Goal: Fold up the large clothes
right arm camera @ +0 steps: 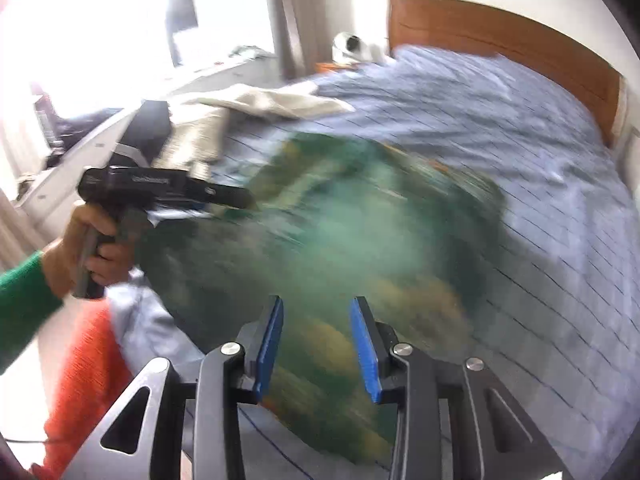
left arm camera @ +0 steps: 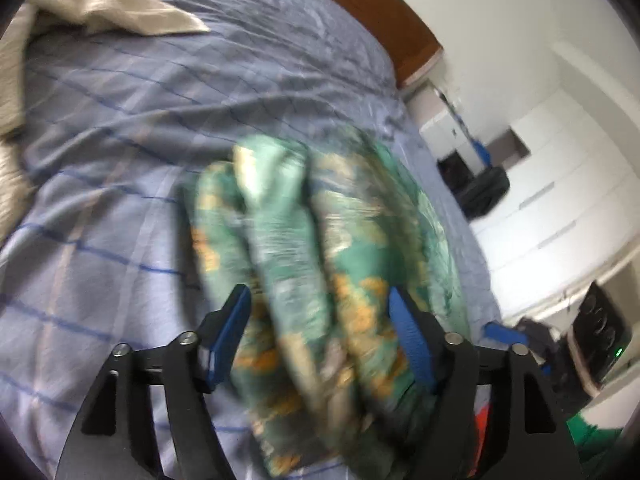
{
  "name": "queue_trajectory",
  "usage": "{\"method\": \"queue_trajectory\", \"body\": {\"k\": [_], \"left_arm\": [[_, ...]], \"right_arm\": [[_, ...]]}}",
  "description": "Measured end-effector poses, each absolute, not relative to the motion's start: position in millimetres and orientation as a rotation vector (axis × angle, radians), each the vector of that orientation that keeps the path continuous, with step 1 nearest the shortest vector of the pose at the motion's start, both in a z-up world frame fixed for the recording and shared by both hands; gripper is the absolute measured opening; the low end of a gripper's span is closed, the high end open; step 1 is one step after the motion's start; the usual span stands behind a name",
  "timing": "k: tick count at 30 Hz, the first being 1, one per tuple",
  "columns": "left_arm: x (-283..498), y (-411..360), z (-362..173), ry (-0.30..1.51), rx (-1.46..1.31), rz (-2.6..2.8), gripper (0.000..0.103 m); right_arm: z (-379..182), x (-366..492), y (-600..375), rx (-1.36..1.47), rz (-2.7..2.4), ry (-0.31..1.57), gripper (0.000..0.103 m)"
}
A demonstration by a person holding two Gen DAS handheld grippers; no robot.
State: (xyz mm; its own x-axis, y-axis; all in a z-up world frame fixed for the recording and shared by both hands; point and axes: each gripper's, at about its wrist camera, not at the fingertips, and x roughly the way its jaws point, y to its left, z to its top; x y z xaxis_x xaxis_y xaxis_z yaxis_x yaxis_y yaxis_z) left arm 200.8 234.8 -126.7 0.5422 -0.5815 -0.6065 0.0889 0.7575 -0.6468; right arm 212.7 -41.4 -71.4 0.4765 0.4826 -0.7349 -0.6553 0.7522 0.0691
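I read this as the release after a fold — the green patterned garment (left arm camera: pixel 320 264) lies bunched on the bed (left arm camera: pixel 120 184), near its right edge. My left gripper (left arm camera: pixel 320 320) has its fingers wide, cloth between them but apparently not pinched. My right gripper (right arm camera: pixel 316 340) has narrower fingers over blurred cloth; I can't tell if they grip. Next: back off, then regrasp an edge. Lettering on the left gripper's body is unreadable.

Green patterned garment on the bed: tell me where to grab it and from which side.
Grip the green patterned garment at its near end, coming from the foot of the bed. Its bunched ridges run toward the left gripper, so the wide jaws could straddle one fold.
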Motion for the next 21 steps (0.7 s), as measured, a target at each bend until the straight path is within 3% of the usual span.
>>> {"method": "queue_trajectory", "body": {"k": [7, 16, 21], "left_arm": [[193.1, 272.5, -155.7, 0.936, -0.751, -0.456, 0.092], [245.0, 251.8, -182.6, 1.021, -0.773, -0.664, 0.093], [272.5, 214.1, -176.0, 1.076, -0.685, -0.69, 0.102]], "right_arm": [[-137.0, 225.1, 36.3, -0.356, 0.77, 0.869, 0.037], [-136.7, 226.5, 31.2, -0.339, 0.756, 0.861, 0.037], [-141.3, 220.5, 37.2, -0.335, 0.74, 0.847, 0.037]]}}
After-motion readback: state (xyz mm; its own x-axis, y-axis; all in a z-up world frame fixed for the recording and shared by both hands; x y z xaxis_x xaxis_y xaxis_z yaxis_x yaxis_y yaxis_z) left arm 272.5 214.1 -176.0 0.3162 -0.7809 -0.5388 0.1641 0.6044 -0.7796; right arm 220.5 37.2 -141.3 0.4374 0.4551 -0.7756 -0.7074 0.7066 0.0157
